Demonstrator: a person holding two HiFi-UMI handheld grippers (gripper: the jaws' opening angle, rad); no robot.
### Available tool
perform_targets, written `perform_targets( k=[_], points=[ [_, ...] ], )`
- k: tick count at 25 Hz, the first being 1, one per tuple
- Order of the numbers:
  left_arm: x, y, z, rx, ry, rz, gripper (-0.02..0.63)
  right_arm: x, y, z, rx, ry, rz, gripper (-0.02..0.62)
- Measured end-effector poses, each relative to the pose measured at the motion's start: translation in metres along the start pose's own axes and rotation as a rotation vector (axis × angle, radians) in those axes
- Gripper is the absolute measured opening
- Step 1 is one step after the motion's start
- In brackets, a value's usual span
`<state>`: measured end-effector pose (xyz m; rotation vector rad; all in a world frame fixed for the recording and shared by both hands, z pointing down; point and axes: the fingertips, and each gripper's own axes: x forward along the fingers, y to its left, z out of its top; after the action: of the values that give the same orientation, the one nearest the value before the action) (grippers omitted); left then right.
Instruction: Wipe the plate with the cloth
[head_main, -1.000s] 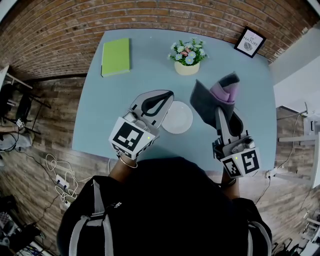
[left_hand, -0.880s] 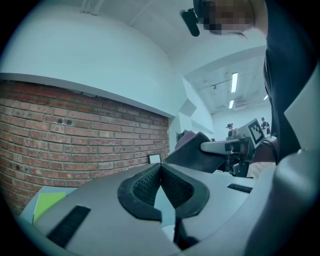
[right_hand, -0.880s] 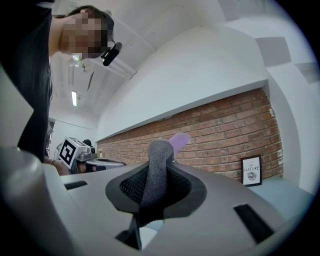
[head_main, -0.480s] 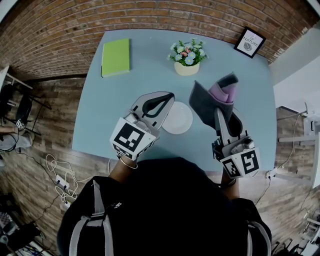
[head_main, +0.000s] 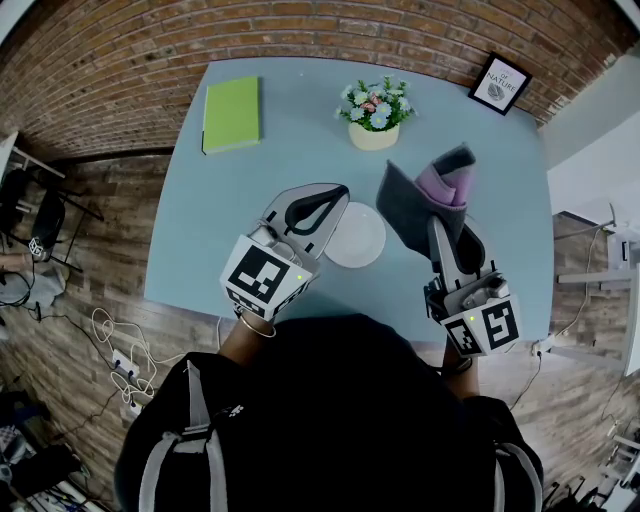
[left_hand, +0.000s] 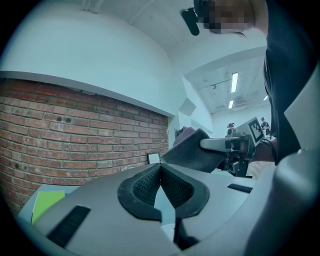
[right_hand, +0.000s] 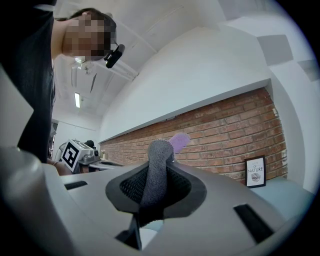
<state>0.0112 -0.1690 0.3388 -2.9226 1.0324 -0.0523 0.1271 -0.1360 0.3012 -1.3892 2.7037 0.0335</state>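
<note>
Near edge of bench (head_main: 250, 200): directly ahead of the torso, crossed by both forearms. Two grippers, one per hand, both held roughly level and pointed away from the body.

Left gripper (head_main: 338, 192): angled forward and toward the right, marker cube nearest the wrist. Jaws fully closed, tips meeting, nothing between them. Overlapping the left rim of the plate (head_main: 356, 237) in the head view; contact not determinable.

Right gripper (head_main: 437, 224): angled forward and slightly leftward, marker cube near the right corner of the bench. Jaws clamped on the cloth (head_main: 418, 200), with fabric filling the gap between the pads and rising from it.

Task items, counted: one plate, white and round, flat on the bench between the two grippers, close to the near edge. One cloth, grey with purple folds, raised in the right jaws, to the right of the plate and beyond it, apart from it.

Other items, counted, all toward the far edge: one green notebook (head_main: 232, 113) at far left, one flower pot (head_main: 375, 117) at far centre, one framed picture (head_main: 499, 84) at the far right corner.

Largest bare stretch of bench: left half, from notebook to near edge. Narrower bare band between plate and flower pot.

Beyond the far edge: brick wall (head_main: 300, 30). Along the left edge: wooden floor (head_main: 90, 250).
</note>
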Motion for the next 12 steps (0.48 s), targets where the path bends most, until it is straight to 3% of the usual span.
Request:
perform_targets(
  k=[12],
  points=[
    [0.0002,-0.0012,0.0002,-0.002,0.003,-0.002,0.005,-0.0019,-0.0002,-0.0023,-0.019,0.02,-0.002,0.06]
  ],
)
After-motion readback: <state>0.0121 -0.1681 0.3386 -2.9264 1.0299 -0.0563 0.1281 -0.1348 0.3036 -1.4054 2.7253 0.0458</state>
